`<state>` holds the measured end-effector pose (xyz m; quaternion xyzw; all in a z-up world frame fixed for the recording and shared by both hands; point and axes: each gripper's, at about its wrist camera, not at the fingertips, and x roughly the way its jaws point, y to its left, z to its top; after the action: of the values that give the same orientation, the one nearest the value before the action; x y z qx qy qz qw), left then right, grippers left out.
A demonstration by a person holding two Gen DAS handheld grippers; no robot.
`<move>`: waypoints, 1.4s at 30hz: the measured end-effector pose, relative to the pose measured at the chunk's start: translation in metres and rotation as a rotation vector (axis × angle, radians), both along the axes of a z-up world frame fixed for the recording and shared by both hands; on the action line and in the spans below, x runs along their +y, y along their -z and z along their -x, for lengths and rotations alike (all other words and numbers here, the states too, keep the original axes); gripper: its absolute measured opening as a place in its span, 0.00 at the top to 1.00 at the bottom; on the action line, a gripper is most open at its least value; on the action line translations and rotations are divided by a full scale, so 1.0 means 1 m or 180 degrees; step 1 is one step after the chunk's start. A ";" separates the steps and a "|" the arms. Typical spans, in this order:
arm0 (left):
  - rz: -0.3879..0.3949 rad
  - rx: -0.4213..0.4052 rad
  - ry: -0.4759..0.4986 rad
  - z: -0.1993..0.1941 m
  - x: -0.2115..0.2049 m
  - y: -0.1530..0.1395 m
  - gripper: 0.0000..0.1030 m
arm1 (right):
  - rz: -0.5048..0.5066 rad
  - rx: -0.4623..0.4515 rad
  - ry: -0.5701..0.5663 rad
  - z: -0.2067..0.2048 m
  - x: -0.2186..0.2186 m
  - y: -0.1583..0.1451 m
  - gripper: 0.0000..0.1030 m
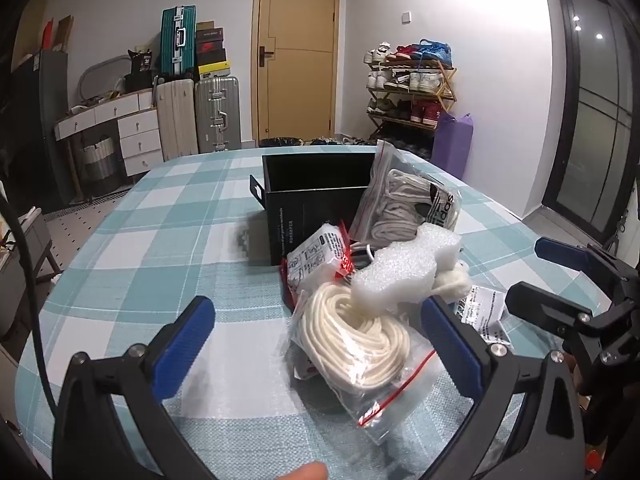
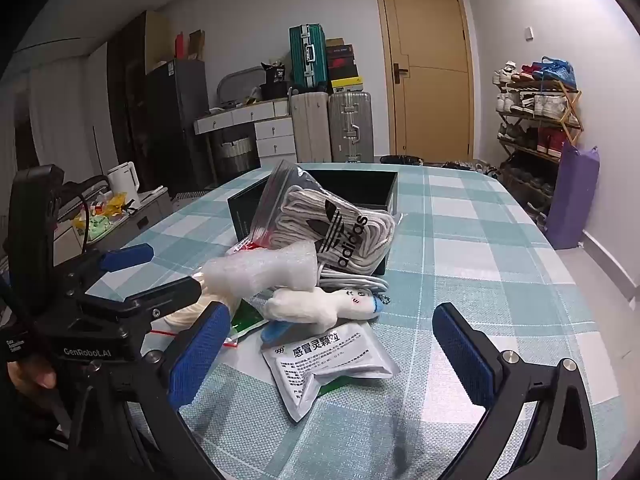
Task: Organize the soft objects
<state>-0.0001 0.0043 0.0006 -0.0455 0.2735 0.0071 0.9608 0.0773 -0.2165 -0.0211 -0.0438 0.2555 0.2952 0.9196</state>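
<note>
Checked teal-and-white tablecloth [image 1: 140,216] across the frame, door [image 1: 296,52] and suitcases behind. At centre, black box [image 1: 316,196] standing open, zip bag of grey laces [image 2: 340,228] leaning on its rim. Lower centre of the left view: bagged white rope coil [image 1: 352,340] between the spread, empty pads of the left gripper [image 1: 320,344]. White foam piece [image 1: 396,276] resting over the coil. Right gripper [image 2: 332,344] likewise released, hovering over a silver medicine sachet [image 2: 328,364], plush toy [image 2: 316,304] just beyond.
</note>
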 end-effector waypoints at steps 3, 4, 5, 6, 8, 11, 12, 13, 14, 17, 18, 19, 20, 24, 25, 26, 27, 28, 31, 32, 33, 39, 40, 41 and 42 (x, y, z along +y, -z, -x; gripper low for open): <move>-0.0092 -0.0039 -0.0007 0.000 -0.004 -0.003 0.00 | 0.0032 0.0057 -0.0009 -0.003 0.002 -0.001 0.00; -0.0096 -0.0039 -0.0010 0.000 -0.003 -0.004 0.00 | 0.0030 0.0040 -0.0003 -0.002 0.001 0.000 0.00; -0.0146 -0.0089 -0.0001 0.005 -0.006 -0.002 0.00 | 0.0014 0.0030 0.0005 -0.003 0.000 -0.001 0.00; -0.0145 -0.0098 -0.0003 0.007 -0.006 -0.002 0.00 | 0.0003 0.0038 -0.0001 -0.005 -0.001 -0.001 0.00; -0.0148 -0.0064 -0.0020 0.004 -0.009 -0.004 0.00 | 0.0021 -0.0042 0.0009 -0.006 -0.001 -0.001 0.00; -0.0170 -0.0061 -0.0028 0.003 -0.007 -0.002 0.00 | 0.0023 -0.0071 0.0011 -0.005 -0.002 -0.001 0.00; -0.0174 -0.0059 -0.0030 0.002 -0.007 -0.002 0.00 | 0.0031 -0.0087 0.0014 -0.005 -0.002 -0.001 0.00; -0.0173 -0.0056 -0.0035 0.002 -0.007 -0.002 0.00 | 0.0044 -0.0102 0.0008 -0.001 -0.001 -0.001 0.00; -0.0173 -0.0053 -0.0038 0.001 -0.007 -0.002 0.00 | 0.0055 -0.0106 -0.0001 0.000 -0.001 -0.001 0.00; -0.0189 -0.0040 -0.0047 -0.001 -0.006 0.000 0.00 | 0.0047 -0.0101 0.0000 0.000 -0.002 -0.001 0.00; -0.0188 -0.0039 -0.0049 -0.001 -0.006 0.001 0.00 | 0.0053 -0.0106 0.0000 0.000 -0.002 -0.001 0.00; -0.0188 -0.0038 -0.0049 -0.001 -0.006 0.001 0.00 | 0.0051 -0.0110 -0.0003 0.000 -0.002 -0.001 0.00; -0.0188 -0.0034 -0.0050 -0.002 -0.006 0.001 0.00 | 0.0051 -0.0101 0.0006 0.000 -0.002 -0.002 0.00; -0.0186 -0.0056 -0.0045 -0.001 -0.005 0.001 0.00 | 0.0043 -0.0099 0.0004 0.000 -0.003 -0.001 0.00; -0.0189 -0.0056 -0.0042 -0.001 -0.005 0.001 0.00 | 0.0038 -0.0092 0.0004 0.000 -0.003 -0.001 0.00; -0.0186 -0.0059 -0.0051 -0.001 -0.004 0.001 0.00 | 0.0036 -0.0091 0.0006 0.000 -0.003 -0.001 0.00; -0.0180 -0.0066 -0.0054 0.000 -0.004 0.001 0.00 | 0.0037 -0.0092 0.0004 0.001 -0.003 -0.001 0.00; -0.0171 -0.0066 -0.0046 0.000 -0.003 0.001 0.00 | 0.0035 -0.0089 0.0006 0.001 -0.003 -0.001 0.00; -0.0176 -0.0076 -0.0051 0.000 -0.004 0.000 0.00 | 0.0042 -0.0092 0.0004 0.001 -0.003 -0.001 0.00; -0.0185 -0.0079 -0.0056 0.000 -0.004 0.000 0.00 | 0.0044 -0.0092 0.0011 0.001 -0.003 -0.001 0.00; -0.0185 -0.0083 -0.0058 0.001 -0.004 -0.001 0.00 | 0.0046 -0.0091 0.0010 0.001 -0.002 -0.001 0.00; -0.0180 -0.0082 -0.0066 0.001 -0.003 -0.002 0.00 | 0.0043 -0.0093 0.0001 0.000 -0.002 -0.001 0.00; -0.0177 -0.0082 -0.0060 0.001 -0.003 -0.002 0.00 | 0.0042 -0.0096 0.0002 0.000 -0.002 -0.001 0.00; -0.0179 -0.0083 -0.0059 0.001 -0.003 -0.002 0.00 | 0.0036 -0.0099 -0.0002 0.000 -0.002 -0.001 0.00; -0.0182 -0.0083 -0.0067 0.001 -0.003 -0.002 0.00 | 0.0034 -0.0095 -0.0007 -0.001 -0.002 -0.001 0.00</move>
<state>-0.0011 0.0009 0.0022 -0.0211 0.2602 0.0245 0.9650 0.0781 -0.2183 -0.0206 -0.0533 0.2433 0.2941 0.9228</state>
